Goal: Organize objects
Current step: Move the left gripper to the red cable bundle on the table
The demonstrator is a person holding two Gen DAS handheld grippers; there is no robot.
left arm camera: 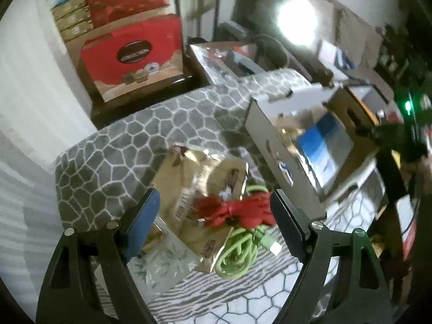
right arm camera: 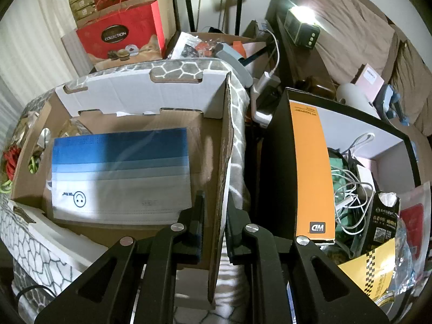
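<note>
cardboard box (right arm camera: pixel 129 102) holds a blue-and-white mask pack (right arm camera: pixel 120 175).

Stacked against the curtain (right arm camera: pixel 24 62): red gift boxes (right arm camera: pixel 127 37), one marked COLLECTION; to the right, lit lamp (right arm camera: pixel 303 27) on dark headboard (right arm camera: pixel 291 54), beige pillows (right arm camera: pixel 359 35) beyond, pink booklet (right arm camera: pixel 371 79) propped nearby

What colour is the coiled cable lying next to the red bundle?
Lime green. The coiled cable shows best in the left wrist view, just below the red bundle.
</note>
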